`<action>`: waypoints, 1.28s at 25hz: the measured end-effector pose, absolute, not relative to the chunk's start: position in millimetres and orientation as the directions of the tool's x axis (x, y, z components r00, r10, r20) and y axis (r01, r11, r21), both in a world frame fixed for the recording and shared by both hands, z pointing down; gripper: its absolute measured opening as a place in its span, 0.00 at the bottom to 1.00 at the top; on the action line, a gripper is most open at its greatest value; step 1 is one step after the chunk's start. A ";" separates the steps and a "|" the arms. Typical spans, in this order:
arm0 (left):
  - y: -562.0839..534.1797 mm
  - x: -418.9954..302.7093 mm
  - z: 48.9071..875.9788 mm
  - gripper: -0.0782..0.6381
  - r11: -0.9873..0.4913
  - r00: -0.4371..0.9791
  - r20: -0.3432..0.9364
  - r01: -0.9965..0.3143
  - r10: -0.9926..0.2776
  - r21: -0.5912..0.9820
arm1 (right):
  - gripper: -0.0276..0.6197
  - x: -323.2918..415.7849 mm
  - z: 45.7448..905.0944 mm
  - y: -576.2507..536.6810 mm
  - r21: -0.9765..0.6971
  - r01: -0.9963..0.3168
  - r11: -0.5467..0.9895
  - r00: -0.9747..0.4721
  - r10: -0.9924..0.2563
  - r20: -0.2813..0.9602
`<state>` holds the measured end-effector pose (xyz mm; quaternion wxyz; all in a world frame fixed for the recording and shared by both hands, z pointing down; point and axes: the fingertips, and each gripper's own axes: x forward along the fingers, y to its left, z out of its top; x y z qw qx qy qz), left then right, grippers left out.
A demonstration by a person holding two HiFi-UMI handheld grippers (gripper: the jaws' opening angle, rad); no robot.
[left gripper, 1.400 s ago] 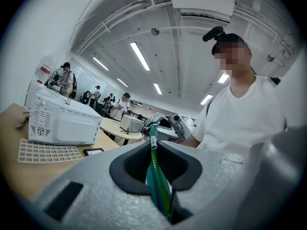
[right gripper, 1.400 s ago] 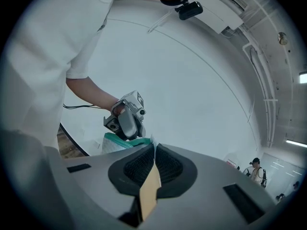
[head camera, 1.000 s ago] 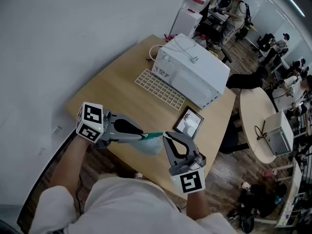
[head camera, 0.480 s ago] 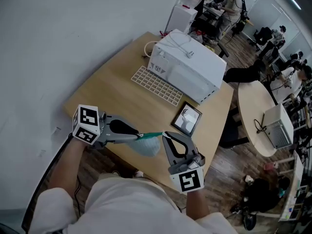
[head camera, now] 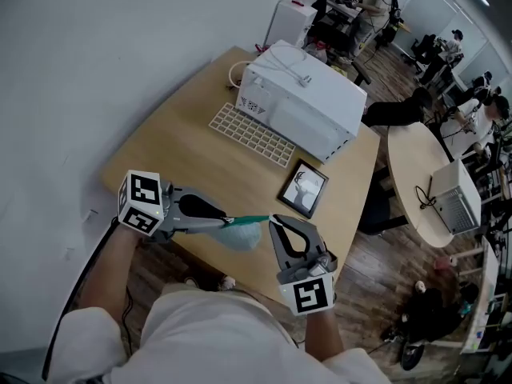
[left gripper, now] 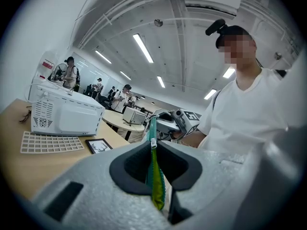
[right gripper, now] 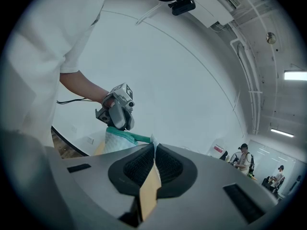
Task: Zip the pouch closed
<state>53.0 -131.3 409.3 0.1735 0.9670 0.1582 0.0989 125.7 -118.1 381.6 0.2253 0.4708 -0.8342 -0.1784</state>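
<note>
Left jaws: the left gripper (left gripper: 152, 163) is clenched on one end of the pouch (left gripper: 154, 178); green zip tape and a yellow-green fold are pinched between its dark ribbed pads (left gripper: 136, 164).
Right jaws: the right gripper (right gripper: 154, 163) is pressed together on the opposite end of the green zip edge, where a small pale tab sticks out at its tips.
Pouch: soft, pale, net-like fabric with a green strip along the top (right gripper: 117, 139). It is stretched between the two grippers and sags below them, held in the air over the near edge of the table (head camera: 184, 154).
Left hand pose: the bare forearm comes in from the lower left. The left gripper (head camera: 226, 220) lies almost level and points right, its marker cube at the wrist end.
Right hand pose: the arm comes up from the bottom of the head view. The right gripper (head camera: 273, 222) points up and left, so its tips face the left gripper's tips.
Gripper bodies: smooth grey plastic shells.
Table: light wood, standing against a white wall.
On the table, well beyond the pouch: a small black picture frame (head camera: 303, 190), a flat white grid (head camera: 250, 134) and a boxy white microwave (head camera: 304, 106).
</note>
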 end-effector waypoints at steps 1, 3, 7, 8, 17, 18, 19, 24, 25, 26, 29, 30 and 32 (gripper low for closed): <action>-131.2 53.4 410.1 0.17 -0.888 0.929 0.137 0.274 0.344 0.368 | 0.06 126.8 382.5 -117.5 0.512 -0.706 0.490 -0.450 -0.868 0.211; -131.0 54.1 411.2 0.17 -0.887 0.927 0.138 0.278 0.348 0.368 | 0.06 127.7 383.3 -116.5 0.516 -0.706 0.485 -0.445 -0.871 0.209; -132.2 55.0 412.1 0.17 -0.890 0.927 0.150 0.272 0.345 0.367 | 0.06 132.1 386.4 -116.1 0.519 -0.713 0.472 -0.424 -0.879 0.218; -132.3 54.8 412.9 0.17 -0.890 0.926 0.153 0.270 0.344 0.368 | 0.06 132.4 387.6 -116.1 0.520 -0.712 0.472 -0.422 -0.879 0.221; -137.0 49.4 417.8 0.17 -0.903 0.931 0.183 0.234 0.315 0.361 | 0.06 135.3 395.0 -121.8 0.502 -0.728 0.467 -0.411 -0.883 0.227; -137.7 48.8 418.2 0.17 -0.904 0.932 0.187 0.231 0.312 0.359 | 0.06 134.9 395.8 -122.7 0.500 -0.729 0.468 -0.411 -0.883 0.227; -138.5 48.2 418.5 0.17 -0.906 0.932 0.190 0.227 0.308 0.357 | 0.06 134.5 396.7 -123.6 0.497 -0.730 0.468 -0.411 -0.883 0.228; -140.4 44.5 419.8 0.17 -0.913 0.936 0.201 0.207 0.290 0.351 | 0.06 132.2 399.9 -125.0 0.479 -0.736 0.479 -0.417 -0.878 0.236; -140.8 43.5 419.9 0.17 -0.914 0.937 0.201 0.204 0.286 0.351 | 0.06 131.1 399.5 -125.3 0.477 -0.736 0.481 -0.421 -0.876 0.234; -141.1 42.5 419.9 0.17 -0.915 0.938 0.201 0.201 0.283 0.351 | 0.06 130.0 398.6 -125.5 0.475 -0.736 0.482 -0.425 -0.876 0.229; -140.8 40.3 419.2 0.17 -0.914 0.941 0.193 0.199 0.280 0.353 | 0.06 127.7 396.2 -125.1 0.462 -0.745 0.481 -0.434 -0.876 0.212; -140.5 39.7 418.3 0.17 -0.914 0.942 0.188 0.201 0.279 0.353 | 0.06 127.4 395.6 -124.8 0.457 -0.749 0.480 -0.435 -0.876 0.208; -140.2 39.1 416.7 0.17 -0.913 0.943 0.181 0.202 0.279 0.355 | 0.06 127.4 394.8 -124.2 0.451 -0.752 0.481 -0.435 -0.876 0.208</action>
